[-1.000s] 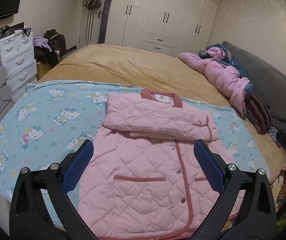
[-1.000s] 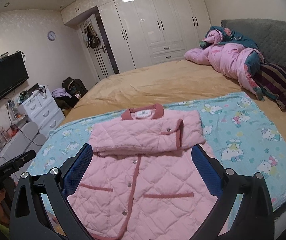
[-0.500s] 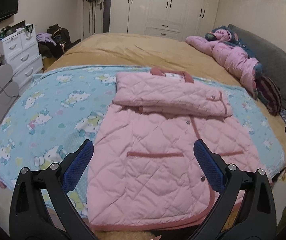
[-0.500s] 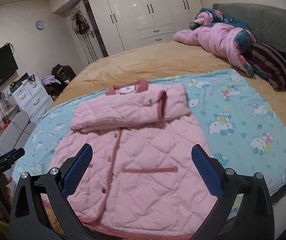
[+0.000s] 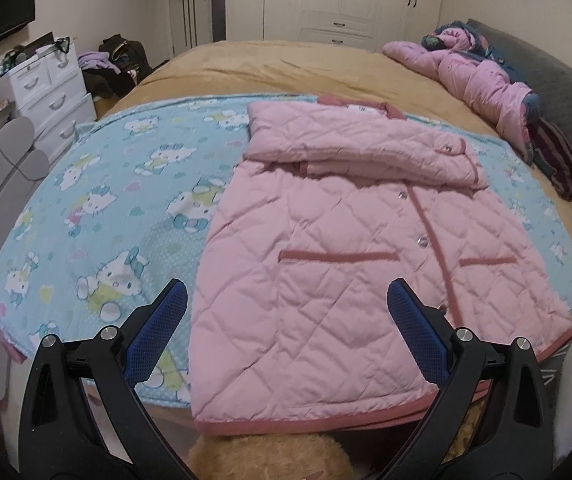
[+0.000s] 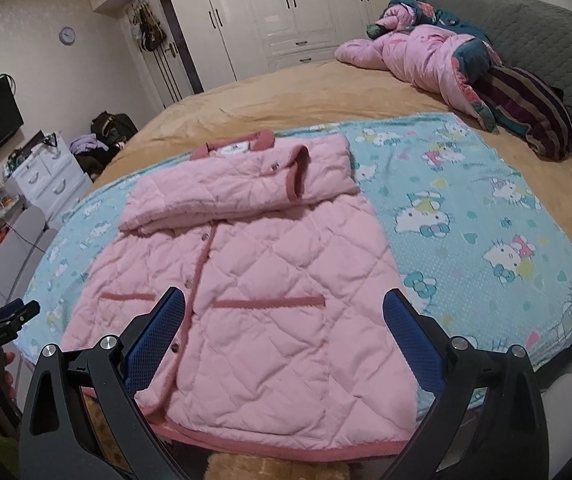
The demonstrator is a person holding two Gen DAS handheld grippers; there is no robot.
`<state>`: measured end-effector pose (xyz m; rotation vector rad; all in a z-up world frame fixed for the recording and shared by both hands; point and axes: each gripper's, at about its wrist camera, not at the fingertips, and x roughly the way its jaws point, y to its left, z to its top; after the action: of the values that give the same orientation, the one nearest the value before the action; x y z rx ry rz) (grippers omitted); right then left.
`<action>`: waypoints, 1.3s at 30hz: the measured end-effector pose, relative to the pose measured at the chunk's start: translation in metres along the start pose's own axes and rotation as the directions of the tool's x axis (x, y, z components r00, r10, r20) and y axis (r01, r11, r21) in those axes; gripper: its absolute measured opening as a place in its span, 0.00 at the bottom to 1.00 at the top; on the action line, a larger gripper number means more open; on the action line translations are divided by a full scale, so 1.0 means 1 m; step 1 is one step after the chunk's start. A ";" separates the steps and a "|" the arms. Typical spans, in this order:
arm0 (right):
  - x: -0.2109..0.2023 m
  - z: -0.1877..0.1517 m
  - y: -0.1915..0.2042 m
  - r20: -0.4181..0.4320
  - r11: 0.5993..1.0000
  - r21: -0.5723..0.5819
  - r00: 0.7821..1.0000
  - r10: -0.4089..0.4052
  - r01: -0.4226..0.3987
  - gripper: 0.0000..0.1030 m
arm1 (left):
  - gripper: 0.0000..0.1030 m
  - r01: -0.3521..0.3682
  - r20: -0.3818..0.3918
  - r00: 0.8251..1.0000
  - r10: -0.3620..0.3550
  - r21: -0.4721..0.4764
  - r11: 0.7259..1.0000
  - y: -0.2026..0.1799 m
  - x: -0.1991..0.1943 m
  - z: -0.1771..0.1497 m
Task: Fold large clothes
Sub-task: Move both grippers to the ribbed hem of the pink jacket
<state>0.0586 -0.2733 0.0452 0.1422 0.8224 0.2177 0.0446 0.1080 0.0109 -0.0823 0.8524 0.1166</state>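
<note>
- Bed (image 5: 286,68): over the last second you tipped both cameras down and brought them closer to its near edge, so the wardrobes slid up out of view and the hem filled the bottom of each view.
- Blue cartoon-cat blanket (image 5: 118,184): it lay unmoved across the near part of the bed.
- Pink quilted jacket (image 5: 326,264): it lay flat on the blanket, front up, sleeves already folded across the chest, collar pointing away from the bed's near edge and hem (image 5: 318,420) hanging just over that edge. It had not shifted; only your viewpoint had.
- What that meant: I judged you were lining up to take the hem and fold it up toward the collar, the sleeve step being done.
- Left gripper (image 5: 286,332): its jaws stood wide apart, holding nothing, above the hem's left half.
- Right gripper (image 6: 284,332): likewise spread and empty, above the hem's right half.
- Collar label (image 6: 232,148): a white tag showed inside the collar, but its print was too small to read; no other writing was legible.
</note>
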 end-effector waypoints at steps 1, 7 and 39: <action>0.002 -0.003 -0.003 -0.008 1.000 0.002 1.000 -0.004 0.004 0.96 | 0.91 -0.005 -0.008 1.000 0.005 0.001 1.000 0.002 0.002 -0.002; 0.013 -0.019 -0.017 -0.048 1.000 0.010 0.999 -0.021 0.021 0.96 | 0.91 -0.044 -0.059 0.997 0.044 0.009 0.999 0.012 0.017 -0.019; 0.048 -0.071 -0.065 -0.213 0.996 0.069 0.976 -0.036 0.052 0.96 | 0.91 0.018 -0.261 0.964 -0.048 -0.116 0.993 0.063 0.078 -0.075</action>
<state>0.0469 -0.3214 -0.0498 0.1727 1.0451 0.1621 0.0306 0.1671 -0.0991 -0.2215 1.1102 0.1244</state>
